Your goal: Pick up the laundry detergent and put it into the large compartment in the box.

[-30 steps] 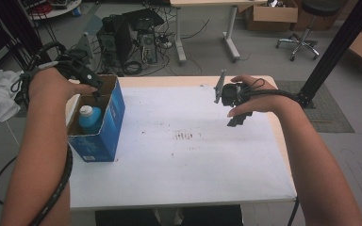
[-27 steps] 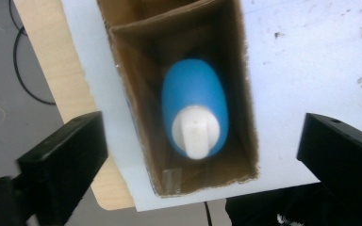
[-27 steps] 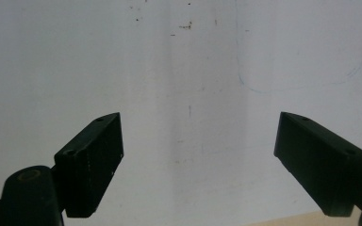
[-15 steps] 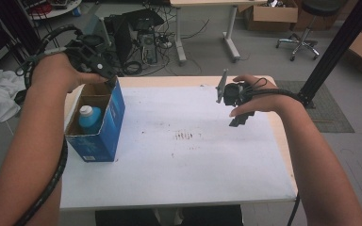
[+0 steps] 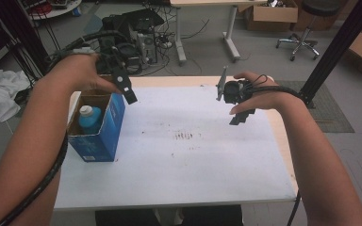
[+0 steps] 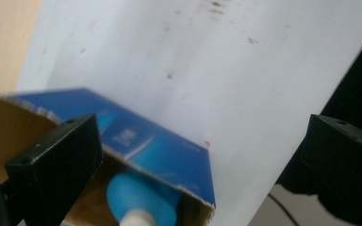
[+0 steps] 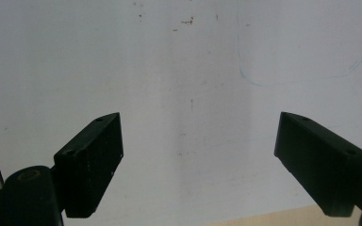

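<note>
In the high view the left forearm is running up the left edge of the frame, with its hand gripping the left tool [image 5: 125, 89] at the upper left, above the far end of the blue cardboard box [image 5: 104, 136]. That tool is pointing down and towards the middle of the frame, with its jaws standing wide and nothing between them; they have just been opening. The right forearm is climbing the right side of the frame, and its hand is holding the right tool [image 5: 239, 113] in the air over the right part of the white surface [image 5: 184, 169], well apart from the box. Its jaws are also standing wide and empty.

The high view is showing the box standing open-topped at the left edge of the surface, with a light blue bottle [image 5: 90, 120] with a white cap sitting inside it. The left gripper view is bringing the box [image 6: 169, 155] close in the lower left of the frame, with the bottle [image 6: 141, 205] lying under its open edge. The right gripper view is looking down at the bare surface [image 7: 179, 70] with brown specks and a faint blue pen line at the upper right.

The box is blurring in the left gripper view, its printing is too smeared to read, and the bottle is being cut off by the bottom edge of the frame
</note>
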`<state>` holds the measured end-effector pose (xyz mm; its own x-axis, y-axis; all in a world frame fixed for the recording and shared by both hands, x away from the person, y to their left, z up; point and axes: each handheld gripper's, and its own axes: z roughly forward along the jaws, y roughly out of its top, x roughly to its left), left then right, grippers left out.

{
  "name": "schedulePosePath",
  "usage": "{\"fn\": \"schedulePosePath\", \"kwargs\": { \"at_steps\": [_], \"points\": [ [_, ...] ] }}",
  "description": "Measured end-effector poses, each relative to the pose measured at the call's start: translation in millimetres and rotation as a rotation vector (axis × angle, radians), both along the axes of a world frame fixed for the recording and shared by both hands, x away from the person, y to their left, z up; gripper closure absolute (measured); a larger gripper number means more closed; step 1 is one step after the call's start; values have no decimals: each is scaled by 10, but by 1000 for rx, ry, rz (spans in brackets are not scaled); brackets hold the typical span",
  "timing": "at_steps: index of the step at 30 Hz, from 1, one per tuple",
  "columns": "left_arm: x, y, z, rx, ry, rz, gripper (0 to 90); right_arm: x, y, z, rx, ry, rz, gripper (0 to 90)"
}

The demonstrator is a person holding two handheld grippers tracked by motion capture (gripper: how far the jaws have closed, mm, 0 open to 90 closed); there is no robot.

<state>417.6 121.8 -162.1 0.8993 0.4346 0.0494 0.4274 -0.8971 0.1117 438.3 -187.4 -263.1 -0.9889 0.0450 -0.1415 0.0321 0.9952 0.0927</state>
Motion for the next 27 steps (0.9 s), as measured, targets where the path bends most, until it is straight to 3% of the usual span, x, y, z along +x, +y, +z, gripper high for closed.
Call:
{"fn": "schedulePosePath", "kwargs": {
  "at_steps": [9, 17, 19, 22, 27],
  "points": [
    [-31, -231, -118, -1, 14, -195, 1, 15, 20, 33, -12, 2, -4, 163],
    [-120, -459, -286, 33, 51, -341, 1, 21, 27, 57, -19, -2, -9, 163],
    [-158, -518, -334, 44, 35, -384, 1, 15, 33, 46, -19, 1, -10, 163],
    [-179, -562, -358, 20, 57, -419, 1, 2, 44, 24, -29, 6, -6, 163],
    [-178, -576, -422, 33, 75, -427, 1, 1, 40, 38, -34, 7, 2, 163]
  ]
}}
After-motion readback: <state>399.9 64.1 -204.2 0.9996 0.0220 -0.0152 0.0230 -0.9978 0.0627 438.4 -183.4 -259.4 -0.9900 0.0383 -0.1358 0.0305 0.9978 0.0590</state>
